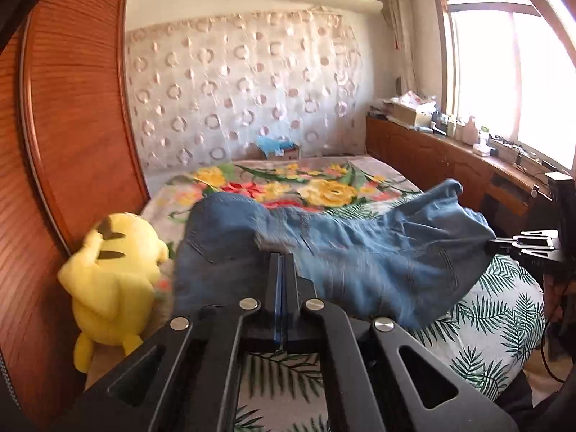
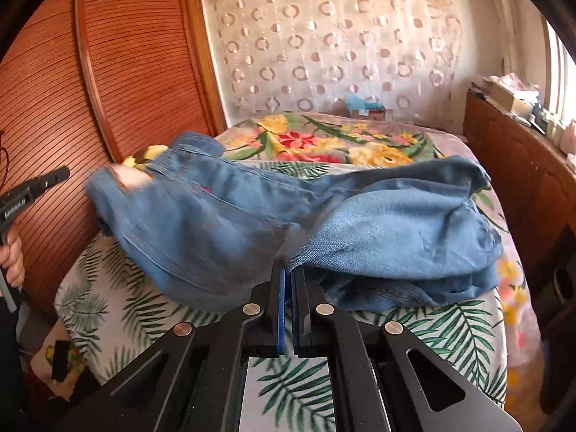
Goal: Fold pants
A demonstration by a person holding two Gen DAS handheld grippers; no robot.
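Observation:
Blue denim pants (image 1: pixel 360 252) lie bunched across the near part of the bed and are lifted at both ends. My left gripper (image 1: pixel 282 256) has its jaws pressed together, with a fold of denim at their tips. In the right wrist view my right gripper (image 2: pixel 288 269) is shut on a pale, inside-out edge of the pants (image 2: pixel 396 223). The right gripper (image 1: pixel 491 241) also shows at the right of the left wrist view, pinching the cloth's edge. The left gripper (image 2: pixel 66 172) shows at the far left, held by a hand (image 2: pixel 14 255), beside the blurred end of the pants.
The bed carries a leaf-print sheet (image 1: pixel 504 324) and a floral blanket (image 1: pixel 288 187) further back. A yellow plush toy (image 1: pixel 111 277) leans against the wooden slatted wardrobe (image 1: pixel 72 126) on the left. A wooden cabinet (image 1: pixel 450 162) with clutter runs under the window on the right.

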